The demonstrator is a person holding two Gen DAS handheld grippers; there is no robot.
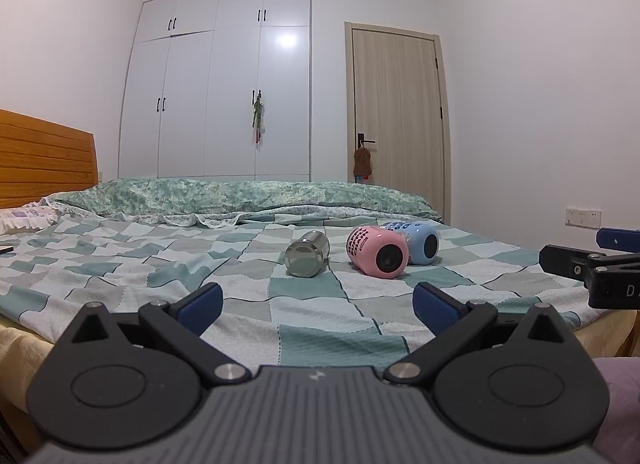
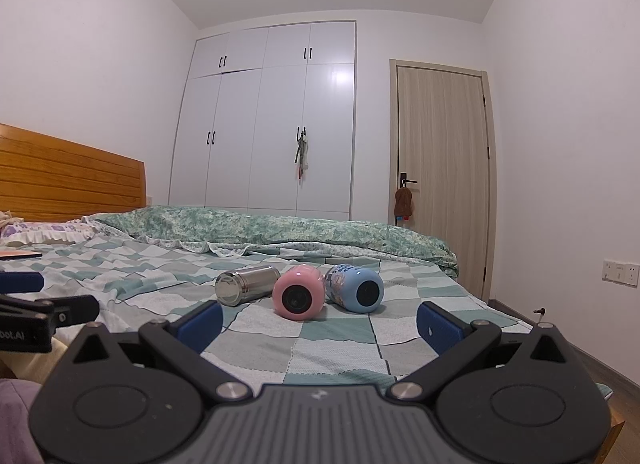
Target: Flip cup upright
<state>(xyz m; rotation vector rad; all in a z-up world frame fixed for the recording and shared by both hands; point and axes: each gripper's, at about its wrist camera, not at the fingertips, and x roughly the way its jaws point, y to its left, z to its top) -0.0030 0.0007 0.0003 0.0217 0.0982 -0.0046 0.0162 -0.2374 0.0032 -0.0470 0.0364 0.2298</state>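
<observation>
surface: bed (image 1: 304,304) w/ checked green/grey/white sheet, wrinkled on the left side; yellow under-layer shows at near edge
cups: 3 lying on their sides mid-bed, none upright, bases twd cams
steel cup (image 1: 307,253): leftmost, plain metal, apart from the pink one
pink cup (image 1: 377,251): middle, dark print on side, dark round base patch; touching or nearly touching the blue one, can't tell which
blue cup (image 1: 420,243): rightmost, slightly behind pink, printed side
left gripper (image 1: 318,300): jaws spread wide, nothing between, blue pads; hovers at near bed edge, well short of cups
right gripper (image 2: 320,318): also wide apart, holding nothing; near bed edge, pink cup roughly centred ahead, no contact
cross-view: each gripper's tip shows at the side edge of the other's view, so they're side by side
quilt (image 1: 248,196): green floral, bunched along far side of bed
headboard (image 1: 44,156): orange wood, left
pillow (image 2: 44,234): purple-floral w/ frill, far left by headboard
flat item (image 2: 20,254): thin, on sheet at left, can't ID
wardrobe (image 1: 216,84): white, black handles, back wall; sth greenish hangs off one handle
door (image 1: 396,112): light wood, shut, right of wardrobe; brown item hangs on handle
socket (image 1: 583,217): on white right wall
floor (image 2: 624,384): wood, right of bed
</observation>
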